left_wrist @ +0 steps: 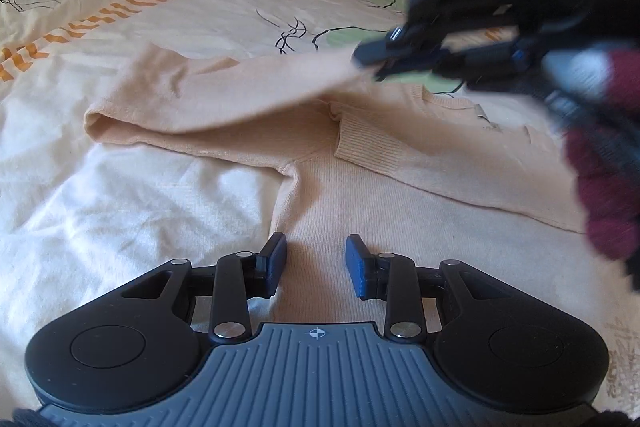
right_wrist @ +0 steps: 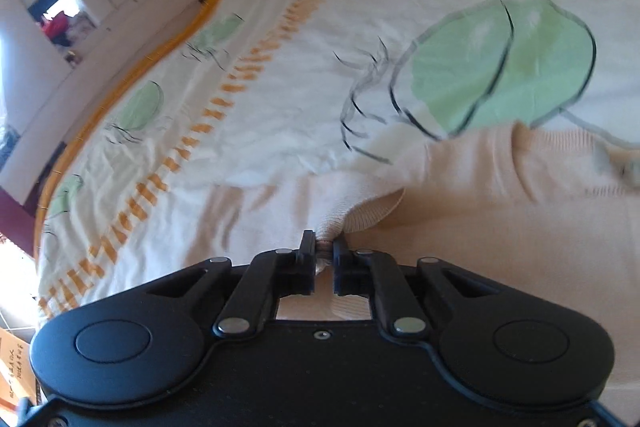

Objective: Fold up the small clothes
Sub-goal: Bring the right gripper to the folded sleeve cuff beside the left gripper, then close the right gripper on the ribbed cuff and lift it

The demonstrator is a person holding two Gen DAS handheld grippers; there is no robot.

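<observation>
The left gripper [left_wrist: 316, 263] is nearest, with its blue pads wide apart and nothing between them. It hangs just over the bottom part of the peach sweater [left_wrist: 360, 195], which lies flat on the bed [left_wrist: 100, 187]. A little white cross-in-a-circle mark sits on the grey ribbed plate behind the pads.

Farther on, the right gripper [left_wrist: 384, 61] is up in the air and blurry. Its pads are pinched together on the ribbed cuff [right_wrist: 370, 215] of one sleeve [left_wrist: 208, 95], and the sleeve stretches across the sweater. Some pale writing on its black body is too blurry to read.

Beyond lies the bed cover [right_wrist: 304, 59], cream with green leaves and orange stripes. A brown box [right_wrist: 14, 367] at the edge has handwriting that cannot be read.
</observation>
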